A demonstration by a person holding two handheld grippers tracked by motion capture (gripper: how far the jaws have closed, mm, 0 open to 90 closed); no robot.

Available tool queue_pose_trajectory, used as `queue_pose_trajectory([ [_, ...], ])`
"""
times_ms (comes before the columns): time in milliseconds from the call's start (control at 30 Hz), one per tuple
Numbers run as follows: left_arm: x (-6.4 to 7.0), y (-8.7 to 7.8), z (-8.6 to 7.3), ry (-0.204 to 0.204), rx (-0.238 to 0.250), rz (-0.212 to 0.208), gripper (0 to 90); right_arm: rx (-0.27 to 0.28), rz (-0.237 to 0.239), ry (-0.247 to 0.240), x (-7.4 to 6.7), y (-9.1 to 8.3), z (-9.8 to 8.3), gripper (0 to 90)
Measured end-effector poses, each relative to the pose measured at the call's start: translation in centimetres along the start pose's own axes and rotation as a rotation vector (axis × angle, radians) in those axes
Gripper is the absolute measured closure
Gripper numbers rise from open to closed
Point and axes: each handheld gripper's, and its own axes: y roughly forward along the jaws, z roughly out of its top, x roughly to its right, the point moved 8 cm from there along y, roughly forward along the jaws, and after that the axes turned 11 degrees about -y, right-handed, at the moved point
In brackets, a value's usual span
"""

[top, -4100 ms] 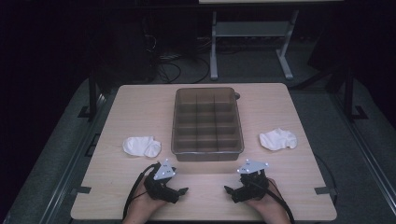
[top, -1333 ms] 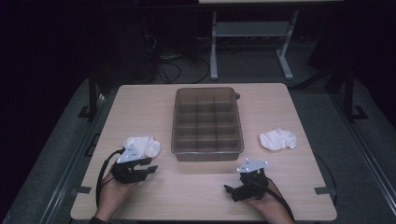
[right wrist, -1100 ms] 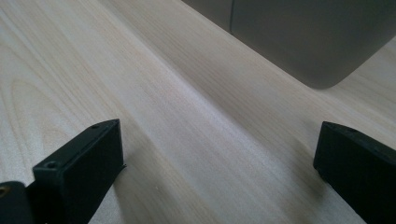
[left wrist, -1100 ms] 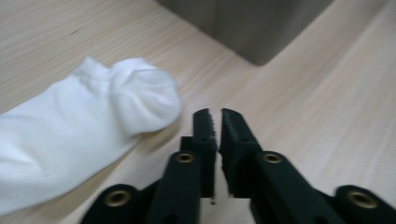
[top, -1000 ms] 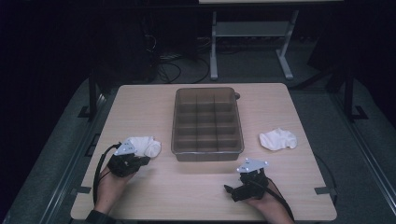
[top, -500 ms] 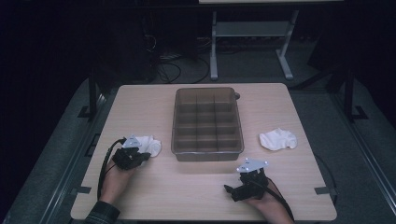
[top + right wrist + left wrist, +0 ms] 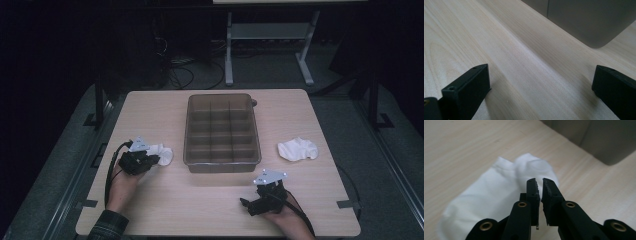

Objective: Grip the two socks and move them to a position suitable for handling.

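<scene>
A white sock (image 7: 165, 155) lies on the table left of the brown divided tray (image 7: 187, 135). My left gripper (image 7: 153, 160) reaches it from the left. In the left gripper view the sock (image 7: 494, 190) spreads under the left gripper (image 7: 539, 182). Its jaws have just been opening and stand a narrow slit apart, with nothing between them. A second white sock (image 7: 297, 148) lies right of the tray. My right gripper (image 7: 245, 204) rests near the front edge. In its own view the right gripper (image 7: 541, 72) is wide open over bare wood.
The tray's corner (image 7: 599, 140) rises just beyond the left sock, and its wall (image 7: 586, 20) stands ahead of the right gripper. The wooden table (image 7: 210, 210) has dark floor on all sides, with a metal stand (image 7: 230, 50) beyond it.
My left hand has left the front centre and gone to the left sock, edging right onto it over the last second. Right hand still.
</scene>
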Motion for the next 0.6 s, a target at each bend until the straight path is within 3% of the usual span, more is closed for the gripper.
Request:
queue_pose_trajectory([
  [167,-2.2,-0.8,0.6,-0.012,0.014,0.066,76.3,-0.001,0.001,0.002,0.0,0.0,0.0,1.1],
  [500,-5.5,-1.7,0.3,-0.079,0.028,0.140,58.8,-0.001,0.001,0.001,0.0,0.0,0.0,1.1],
  [600,-6.1,-1.9,0.0,-0.108,0.030,0.140,54.4,-0.001,0.001,0.001,0.0,0.0,0.0,1.1],
])
